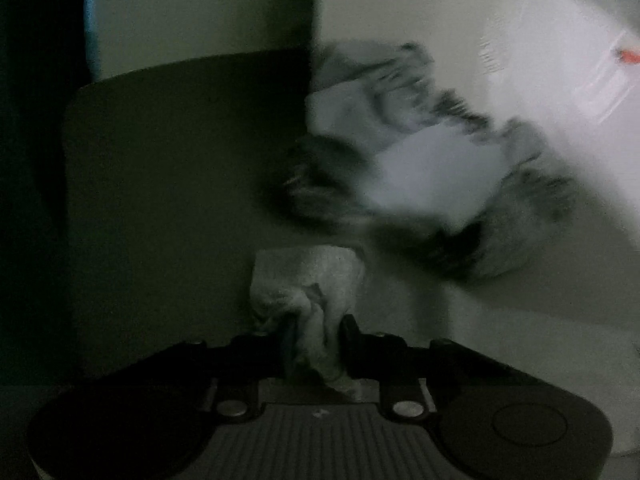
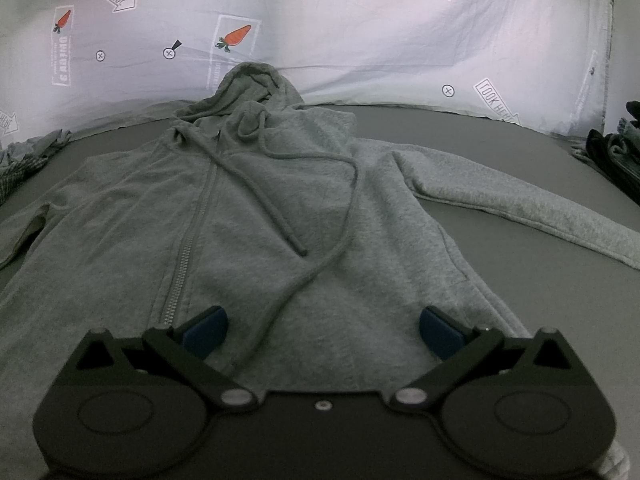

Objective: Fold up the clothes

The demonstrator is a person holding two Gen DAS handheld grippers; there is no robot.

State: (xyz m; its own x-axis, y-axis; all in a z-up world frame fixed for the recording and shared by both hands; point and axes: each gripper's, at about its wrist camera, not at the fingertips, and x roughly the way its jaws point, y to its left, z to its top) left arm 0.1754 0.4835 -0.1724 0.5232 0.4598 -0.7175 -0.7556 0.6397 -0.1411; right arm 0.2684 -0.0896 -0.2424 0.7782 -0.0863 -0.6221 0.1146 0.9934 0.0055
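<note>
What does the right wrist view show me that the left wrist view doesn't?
Only the right wrist view shows the grey hoodie spread flat, zipper up, one sleeve stretched out to the side, with the open right gripper over its lower part, and the carrot-print sheet behind. Only the left wrist view shows the left gripper shut on a bunch of pale cloth, plus a blurred striped garment. Shared: nothing I can match for certain, perhaps the printed sheet.

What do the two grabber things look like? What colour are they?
Both are black plastic with round bumps at each side and silver bolts. The right gripper has dark blue finger pads. The left gripper has a ridged grey plate in its middle. No sleeves or cables show.
</note>
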